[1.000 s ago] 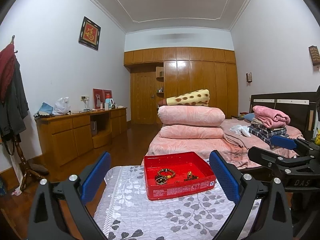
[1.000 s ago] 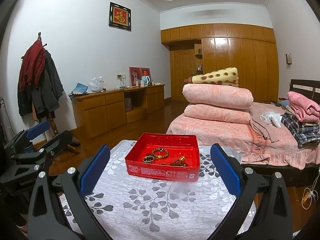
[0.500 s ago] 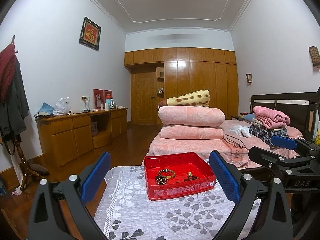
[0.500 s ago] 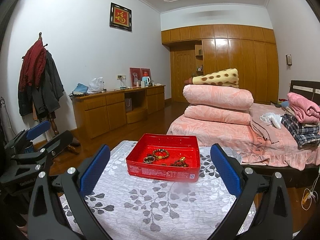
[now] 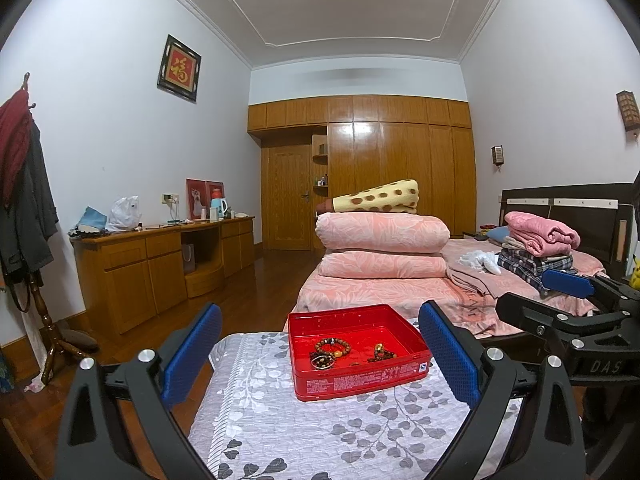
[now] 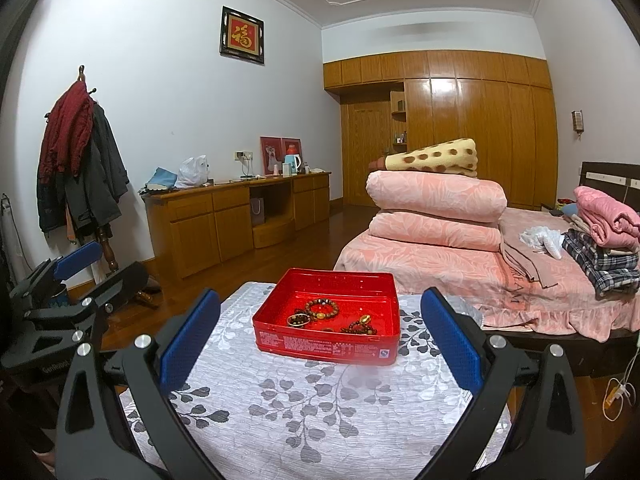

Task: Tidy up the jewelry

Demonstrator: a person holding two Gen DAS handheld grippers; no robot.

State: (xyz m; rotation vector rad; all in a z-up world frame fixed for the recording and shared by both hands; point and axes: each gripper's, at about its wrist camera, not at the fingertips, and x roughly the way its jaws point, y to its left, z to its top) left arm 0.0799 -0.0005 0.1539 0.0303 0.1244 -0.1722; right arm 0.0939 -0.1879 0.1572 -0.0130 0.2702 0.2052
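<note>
A shallow red tin [image 5: 396,380] [image 6: 300,340] sits on a small table under a grey leaf-print cloth [image 5: 304,432] [image 6: 320,412]. Inside lie a brown bead bracelet [image 5: 332,345] [image 6: 322,308], a darker bead ring [image 5: 322,361] [image 6: 299,320] and a bead string with a gold charm [image 5: 381,353] [image 6: 360,325]. My left gripper [image 5: 320,352] hangs open in front of the tin, nothing between its blue pads. My right gripper [image 6: 320,328] is open as well, framing the tin from the other side. Each gripper shows at the edge of the other's view.
A bed [image 5: 384,288] [image 6: 440,268] with stacked pink quilts stands just behind the table. A wooden desk [image 5: 160,264] [image 6: 232,220] lines the left wall, with a coat rack [image 5: 28,216] [image 6: 80,168] nearer. Wooden floor [image 5: 256,280] lies between desk and bed.
Almost nothing differs; both views have crept very slightly, and both grippers stay open at the same width.
</note>
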